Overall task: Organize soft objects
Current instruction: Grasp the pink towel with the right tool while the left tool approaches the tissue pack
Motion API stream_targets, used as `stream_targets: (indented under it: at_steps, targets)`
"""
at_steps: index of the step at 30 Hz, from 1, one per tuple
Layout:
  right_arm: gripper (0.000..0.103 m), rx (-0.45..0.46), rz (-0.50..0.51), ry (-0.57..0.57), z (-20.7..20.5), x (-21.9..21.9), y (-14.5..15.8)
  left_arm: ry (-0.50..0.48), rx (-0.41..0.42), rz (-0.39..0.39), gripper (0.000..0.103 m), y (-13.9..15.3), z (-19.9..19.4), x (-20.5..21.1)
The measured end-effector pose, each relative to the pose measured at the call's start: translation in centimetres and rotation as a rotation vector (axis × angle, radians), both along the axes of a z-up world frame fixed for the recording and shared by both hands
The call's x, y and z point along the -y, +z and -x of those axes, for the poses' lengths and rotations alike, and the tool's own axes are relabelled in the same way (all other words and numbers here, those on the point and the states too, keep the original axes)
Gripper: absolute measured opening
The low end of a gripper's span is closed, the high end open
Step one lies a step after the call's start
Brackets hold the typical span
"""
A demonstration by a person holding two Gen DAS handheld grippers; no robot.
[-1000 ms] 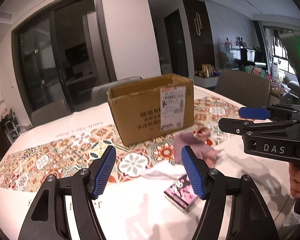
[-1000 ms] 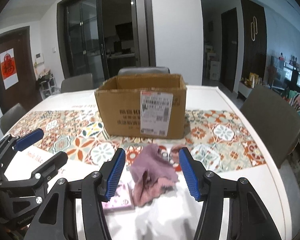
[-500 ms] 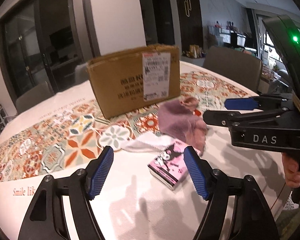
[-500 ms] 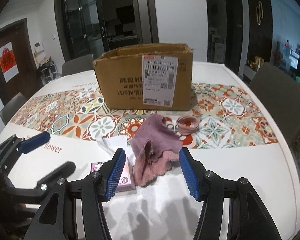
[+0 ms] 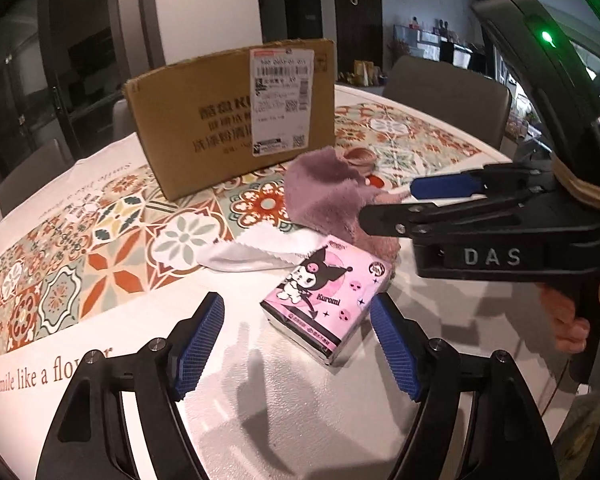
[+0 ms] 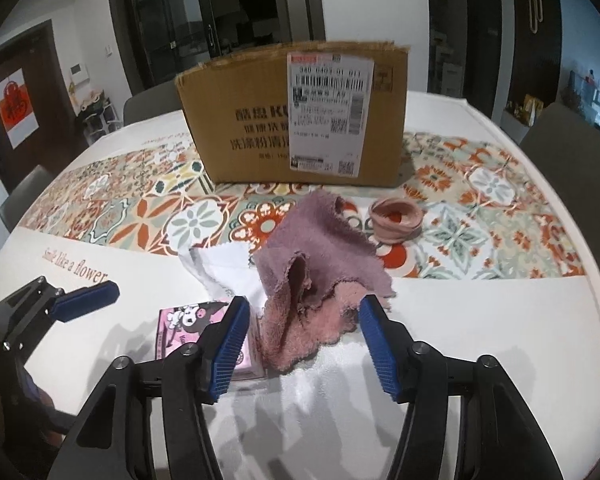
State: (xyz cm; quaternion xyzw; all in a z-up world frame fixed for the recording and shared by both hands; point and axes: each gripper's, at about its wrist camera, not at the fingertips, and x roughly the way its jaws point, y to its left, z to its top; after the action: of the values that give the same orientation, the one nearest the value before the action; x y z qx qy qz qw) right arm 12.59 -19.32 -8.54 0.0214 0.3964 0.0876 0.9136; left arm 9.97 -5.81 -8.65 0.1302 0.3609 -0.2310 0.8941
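A crumpled mauve-pink towel [image 6: 316, 272] lies on the table, between the tips of my open right gripper [image 6: 300, 344]. It also shows in the left wrist view [image 5: 328, 204]. A pink Kuromi tissue pack [image 5: 328, 300] lies between the tips of my open left gripper [image 5: 296, 344]; the right wrist view shows it [image 6: 188, 328] partly behind my left finger. A white cloth [image 6: 224, 268] lies under the towel's left edge. A pink rolled band [image 6: 396, 220] sits right of the towel. An open cardboard box [image 6: 292, 116] stands behind.
The table [image 6: 500, 340] has a white top with a patterned tile runner [image 6: 120, 216]. Grey chairs [image 5: 448, 96] stand around it. The right gripper's body [image 5: 500, 240] reaches in from the right in the left wrist view.
Both grippers have come lower and closer to the table. The tissue pack now sits between the left fingertips and the towel between the right fingertips. Both stay open.
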Motion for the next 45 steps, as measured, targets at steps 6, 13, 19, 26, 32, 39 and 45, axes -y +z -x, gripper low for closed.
stream_targets:
  at_steps: [6, 13, 19, 26, 32, 39, 45]
  targets:
    - [0.064, -0.004, 0.014, -0.015, -1.3, 0.2, -0.9, -0.010, -0.011, -0.010, 0.075, -1.0, -0.6, 0.5]
    - [0.064, -0.027, 0.010, -0.007, -3.2, 0.1, -1.9, -0.027, -0.004, -0.004, 0.078, -1.4, -1.1, 0.8]
    - [0.064, -0.046, -0.004, -0.010, -3.8, 0.1, -2.8, -0.047, -0.005, 0.010, 0.078, -1.6, -1.6, 0.9]
    - [0.040, -0.059, -0.012, -0.025, -3.9, 0.5, -3.2, -0.077, -0.009, 0.027, 0.064, -1.4, -1.7, 1.3]
    - [0.019, -0.055, -0.014, -0.017, -3.5, 0.3, -2.9, -0.077, -0.010, 0.061, 0.039, -0.9, -1.4, 1.1]
    - [0.016, -0.055, -0.026, -0.027, -2.7, 0.4, -2.5, -0.072, -0.015, 0.062, 0.037, -1.0, -1.1, 1.1]
    - [0.016, -0.058, -0.021, -0.033, -2.4, 0.4, -2.5, -0.043, -0.012, 0.048, 0.064, -0.7, -1.8, 0.2]
